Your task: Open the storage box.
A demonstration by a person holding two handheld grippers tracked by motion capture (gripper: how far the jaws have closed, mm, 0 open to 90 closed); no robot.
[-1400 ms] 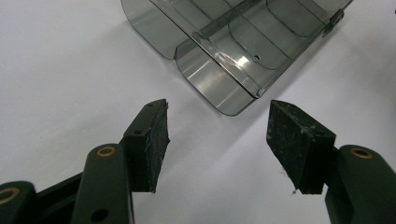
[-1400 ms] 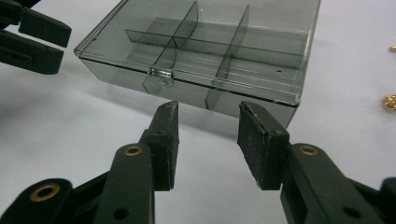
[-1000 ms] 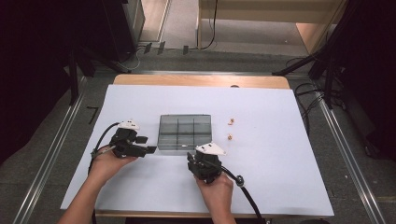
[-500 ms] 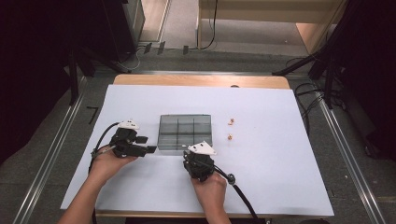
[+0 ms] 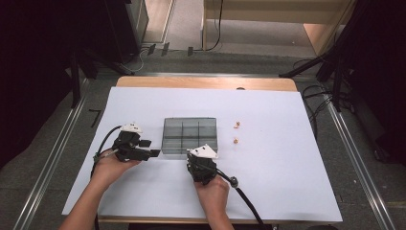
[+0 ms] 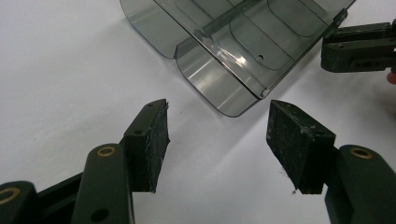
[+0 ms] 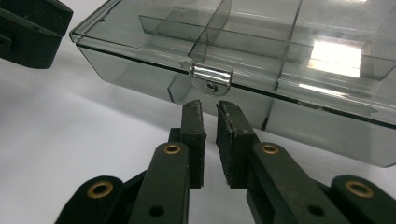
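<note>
A smoky clear compartment box (image 5: 190, 135) lies shut on the white table, its lid latch (image 7: 211, 75) on the near wall. My right gripper (image 5: 204, 154) sits against that near side. In the right gripper view its jaws (image 7: 210, 109) point at the wall just under the latch. They have just been closing and stand shut with only a thin slit and nothing between them. My left gripper (image 5: 151, 148) rests at the box's near left corner. Its jaws (image 6: 217, 121) are open, and the box corner (image 6: 233, 100) lies just ahead of them, untouched.
Two small tan pieces (image 5: 237, 124) (image 5: 235, 140) lie on the white sheet right of the box. The right gripper's cable (image 5: 244, 196) trails toward the table's near edge. A wooden table edge (image 5: 206, 82) runs along the back.
My right hand has moved left along the box's near side and a little closer to it. The left hand has stayed put.
</note>
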